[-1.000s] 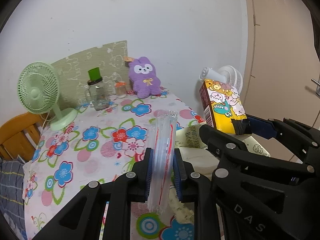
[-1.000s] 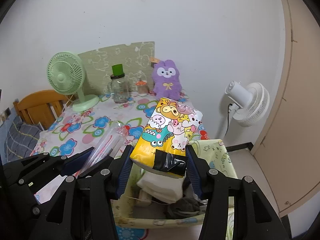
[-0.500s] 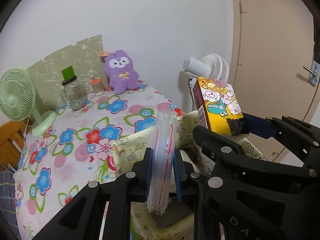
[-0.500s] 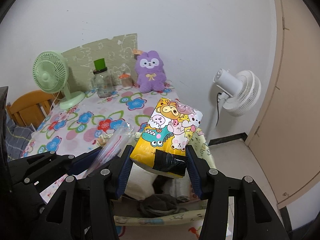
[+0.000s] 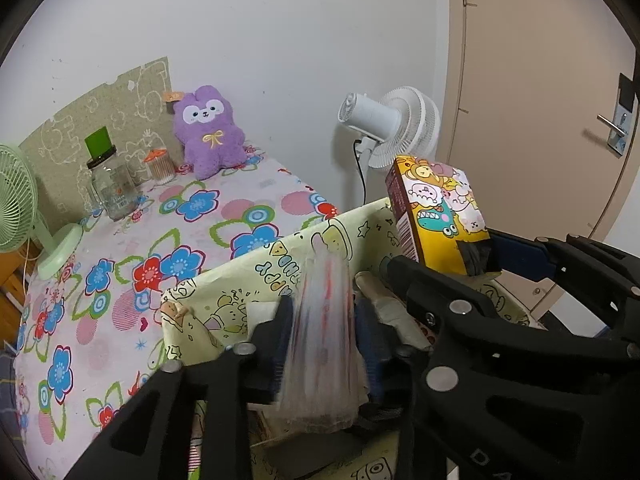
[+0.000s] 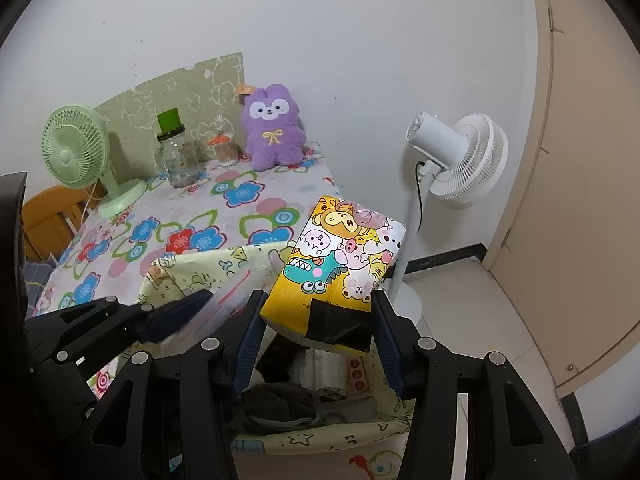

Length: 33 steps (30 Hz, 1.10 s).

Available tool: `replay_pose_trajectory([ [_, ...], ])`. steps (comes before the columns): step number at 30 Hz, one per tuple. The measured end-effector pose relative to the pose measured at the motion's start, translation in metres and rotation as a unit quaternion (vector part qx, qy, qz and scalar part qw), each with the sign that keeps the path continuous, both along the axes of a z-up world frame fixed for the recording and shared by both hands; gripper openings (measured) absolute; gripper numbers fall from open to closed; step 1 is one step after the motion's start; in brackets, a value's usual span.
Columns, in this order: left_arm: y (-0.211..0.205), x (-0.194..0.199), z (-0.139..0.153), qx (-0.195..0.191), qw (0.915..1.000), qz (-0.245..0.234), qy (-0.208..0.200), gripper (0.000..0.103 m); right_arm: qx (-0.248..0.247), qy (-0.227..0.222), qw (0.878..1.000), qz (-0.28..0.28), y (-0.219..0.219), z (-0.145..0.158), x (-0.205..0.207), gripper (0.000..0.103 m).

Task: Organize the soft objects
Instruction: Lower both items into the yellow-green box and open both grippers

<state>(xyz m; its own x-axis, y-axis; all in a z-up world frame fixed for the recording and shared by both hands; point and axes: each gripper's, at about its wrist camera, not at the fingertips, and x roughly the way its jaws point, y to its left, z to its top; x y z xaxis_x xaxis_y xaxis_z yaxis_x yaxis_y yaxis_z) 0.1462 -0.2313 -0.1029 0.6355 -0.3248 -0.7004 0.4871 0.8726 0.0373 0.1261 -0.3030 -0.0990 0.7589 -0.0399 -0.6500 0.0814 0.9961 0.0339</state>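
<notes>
My left gripper (image 5: 324,320) hangs over a pale yellow cartoon-print fabric bin (image 5: 280,264). Its jaws are opening, and a clear plastic pack with red and blue stripes (image 5: 320,360) stands blurred between the pads, no longer pinched. Beside it, my right gripper (image 6: 318,316) is shut on a yellow cartoon-print tissue pack (image 6: 344,256) with black tape, held above the same bin (image 6: 192,276). That pack (image 5: 436,212) also shows at the right of the left wrist view. Dark and white soft items lie inside the bin. A purple plush toy (image 6: 272,128) sits at the table's far edge against the wall.
The table wears a flowered cloth (image 5: 160,240). On it stand a green desk fan (image 6: 76,152), a glass jar with a green lid (image 6: 176,156) and a small orange-lidded jar (image 6: 224,150). A white floor fan (image 6: 460,160) and a beige door (image 5: 560,120) are at the right.
Both grippers have moved from over the table to above the bin and sunk a little. The left jaws have widened and the clear pack has slipped lower between them.
</notes>
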Motion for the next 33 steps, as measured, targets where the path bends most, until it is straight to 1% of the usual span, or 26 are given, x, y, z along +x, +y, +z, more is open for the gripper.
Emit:
replay_pose_trajectory([
  [3,0.001,0.001,-0.001,0.003,1.0000,0.003,0.004,0.051,0.001,0.003,1.000,0.005,0.001,-0.001,0.001,0.054],
  [4,0.002,0.001,-0.001,0.005,1.0000,0.004,0.004,0.059,0.002,0.003,1.000,0.007,0.002,-0.002,0.001,0.054],
  [5,0.003,0.001,-0.002,0.008,0.9999,0.006,0.004,0.063,0.002,0.004,1.000,0.009,0.004,-0.002,0.001,0.054],
  [10,0.010,-0.002,-0.003,0.022,0.9997,0.013,0.001,0.073,0.005,0.009,1.000,0.019,0.010,-0.004,0.002,0.055],
  [16,0.020,-0.005,-0.005,0.032,0.9992,0.024,-0.002,0.078,0.019,0.016,0.999,0.029,0.020,-0.009,0.002,0.056],
  [20,0.028,-0.008,-0.006,0.035,0.9990,0.027,-0.004,0.079,0.024,0.021,0.999,0.036,0.027,-0.012,0.001,0.060],
  [22,0.031,-0.012,-0.004,0.033,0.9992,0.022,-0.006,0.079,0.024,0.021,0.999,0.035,0.030,-0.012,0.000,0.068],
  [23,0.032,-0.013,-0.003,0.032,0.9992,0.022,-0.007,0.081,0.021,0.019,0.999,0.028,0.031,-0.011,-0.002,0.080],
  [24,0.033,-0.015,-0.002,0.032,0.9992,0.024,-0.009,0.083,0.020,0.018,0.999,0.023,0.031,-0.010,-0.003,0.087],
  [25,0.034,-0.016,-0.001,0.032,0.9990,0.028,-0.012,0.085,0.022,0.017,0.999,0.020,0.031,-0.010,-0.004,0.087],
  [27,0.038,-0.017,0.000,0.031,0.9990,0.030,-0.014,0.085,0.027,0.017,0.999,0.021,0.032,-0.009,-0.006,0.087],
  [33,0.050,-0.023,0.004,0.027,0.9986,0.042,-0.015,0.089,0.021,0.015,0.999,0.022,0.043,-0.004,-0.012,0.088],
])
